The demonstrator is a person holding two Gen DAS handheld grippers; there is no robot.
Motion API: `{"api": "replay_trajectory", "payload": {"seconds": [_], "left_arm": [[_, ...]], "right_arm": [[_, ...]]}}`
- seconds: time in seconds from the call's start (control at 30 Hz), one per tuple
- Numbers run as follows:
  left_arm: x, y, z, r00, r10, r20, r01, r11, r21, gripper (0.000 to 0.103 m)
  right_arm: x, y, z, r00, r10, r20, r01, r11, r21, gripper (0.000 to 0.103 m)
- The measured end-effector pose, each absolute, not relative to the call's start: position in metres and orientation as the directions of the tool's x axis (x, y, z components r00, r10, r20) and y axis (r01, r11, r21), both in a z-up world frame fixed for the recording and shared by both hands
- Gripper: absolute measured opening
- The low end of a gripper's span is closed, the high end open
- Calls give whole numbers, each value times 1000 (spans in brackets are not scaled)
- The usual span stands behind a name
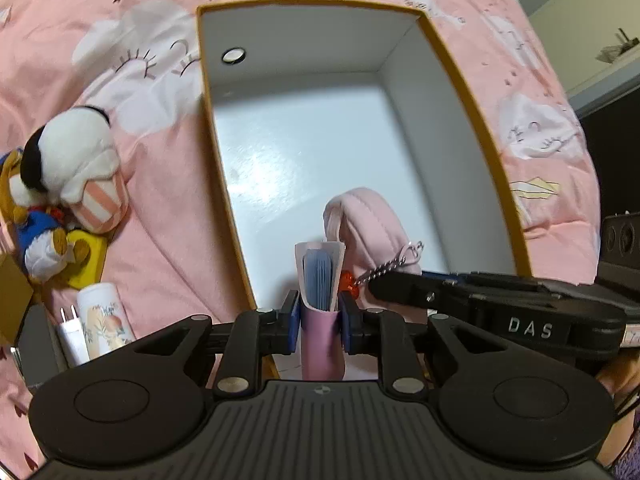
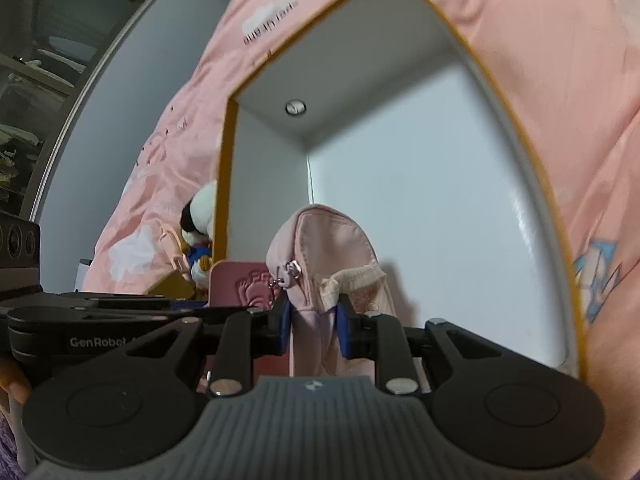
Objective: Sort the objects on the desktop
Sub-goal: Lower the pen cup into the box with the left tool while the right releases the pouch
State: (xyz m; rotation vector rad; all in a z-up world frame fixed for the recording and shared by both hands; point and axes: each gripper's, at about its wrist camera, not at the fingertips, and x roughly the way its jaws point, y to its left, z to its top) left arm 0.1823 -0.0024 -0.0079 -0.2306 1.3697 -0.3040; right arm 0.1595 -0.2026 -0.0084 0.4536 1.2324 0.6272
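Observation:
My left gripper (image 1: 319,318) is shut on a small pink booklet (image 1: 321,280) with blue pages, held upright over the near end of an open white box with a yellow rim (image 1: 208,92). My right gripper (image 2: 313,326) is shut on a pale pink zip pouch (image 2: 332,248), held over the same box (image 2: 496,88). The pouch (image 1: 370,228) with its chain and orange charm also shows in the left wrist view, just right of the booklet. The booklet's pink cover (image 2: 240,284) shows left of the pouch in the right wrist view. The box floor is bare.
The box lies on a pink bedspread (image 1: 160,184). Left of it lie plush toys (image 1: 76,168), a yellow block (image 1: 86,256), a white bottle (image 1: 106,320) and a white charger plug (image 1: 72,336). A shelf and dark furniture stand at the far right.

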Motion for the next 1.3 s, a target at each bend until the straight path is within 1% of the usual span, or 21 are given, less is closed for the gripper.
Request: {"api": "replay_trajectory", "payload": {"seconds": [0.23, 0.3, 0.37, 0.6, 0.7, 0.73, 0.87, 1.03, 1.13, 1.2, 1.3], "left_arm": [[184, -5, -19, 143, -313, -939, 71, 950, -305, 25], [185, -6, -22, 134, -313, -940, 70, 949, -306, 25], [186, -5, -24, 127, -322, -938, 62, 946, -317, 29], [183, -4, -23, 125, -350, -928, 82, 936, -342, 31], [177, -3, -12, 154, -358, -921, 119, 932, -342, 48], [174, -1, -7, 173, -356, -918, 128, 933, -337, 49], [163, 17, 10, 240, -399, -885, 130, 917, -377, 49], [152, 43, 22, 337, -356, -872, 97, 934, -344, 49], [143, 58, 22, 362, -358, -861, 69, 931, -359, 49], [138, 66, 17, 374, -348, -860, 44, 933, -358, 49], [130, 77, 7, 376, -322, -869, 7, 939, -345, 49]], "right_arm": [[163, -195, -29, 145, 667, -731, -142, 745, 651, 24], [164, -195, -32, 145, 664, -733, -133, 747, 651, 24], [165, -195, -33, 145, 666, -731, -126, 746, 654, 25], [168, -201, -37, 152, 680, -717, -92, 732, 675, 25], [169, -201, -39, 149, 686, -712, -77, 726, 683, 25], [169, -201, -41, 145, 687, -712, -72, 725, 685, 25], [170, -201, -46, 132, 699, -703, -51, 713, 700, 25], [168, -190, -47, 97, 729, -677, -63, 684, 727, 25], [167, -182, -44, 116, 697, -708, -105, 717, 689, 25], [169, -181, -48, 104, 698, -708, -89, 716, 692, 25], [169, -178, -53, 85, 671, -737, -87, 742, 665, 25]]}}
